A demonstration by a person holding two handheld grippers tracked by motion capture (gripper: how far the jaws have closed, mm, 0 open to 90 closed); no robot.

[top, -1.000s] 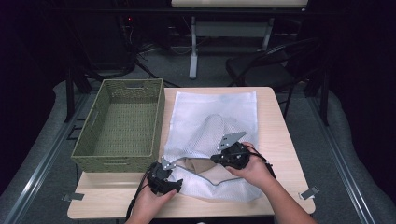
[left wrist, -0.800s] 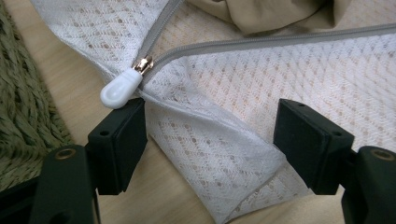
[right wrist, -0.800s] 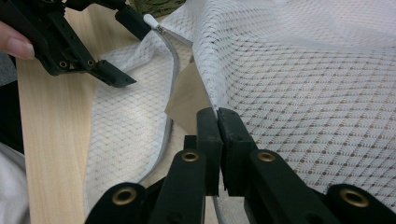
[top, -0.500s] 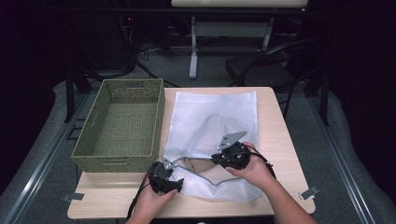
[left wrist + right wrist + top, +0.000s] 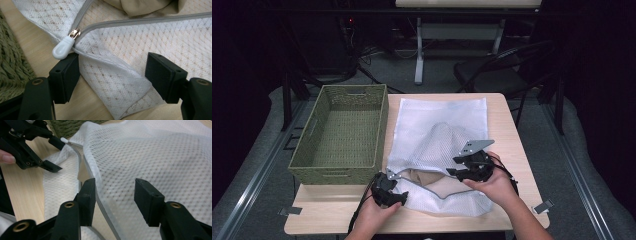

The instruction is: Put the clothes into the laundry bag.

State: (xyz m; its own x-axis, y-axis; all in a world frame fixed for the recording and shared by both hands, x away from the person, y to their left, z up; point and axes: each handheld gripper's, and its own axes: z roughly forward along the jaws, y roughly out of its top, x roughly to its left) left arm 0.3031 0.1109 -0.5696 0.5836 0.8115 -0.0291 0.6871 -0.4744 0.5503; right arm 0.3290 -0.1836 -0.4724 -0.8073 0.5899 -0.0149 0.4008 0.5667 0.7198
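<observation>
A white mesh laundry bag [image 5: 447, 125] lies flat on the wooden table [image 5: 507, 135], its grey zipper open along the near edge. Tan cloth [image 5: 424, 179] shows inside the mouth. My left gripper [image 5: 396, 192] is open at the bag's near left corner. In the left gripper view its jaws [image 5: 112, 72] straddle a fold of mesh just below the white zipper pull [image 5: 63, 47]. My right gripper [image 5: 453, 166] is open at the upper lip of the mouth. In the right gripper view [image 5: 115, 195] raised mesh [image 5: 160, 160] lies between its jaws, the zipper edge [image 5: 100, 205] by one of them.
A green woven basket [image 5: 337, 170] stands on the left part of the table, touching the bag's left edge, with nothing in it. Bare wood lies right of the bag. A chair [image 5: 502, 70] and table legs stand on the floor beyond.
The bag's mouth gapes a little wider and more tan cloth shows. Both hands have hardly moved.
</observation>
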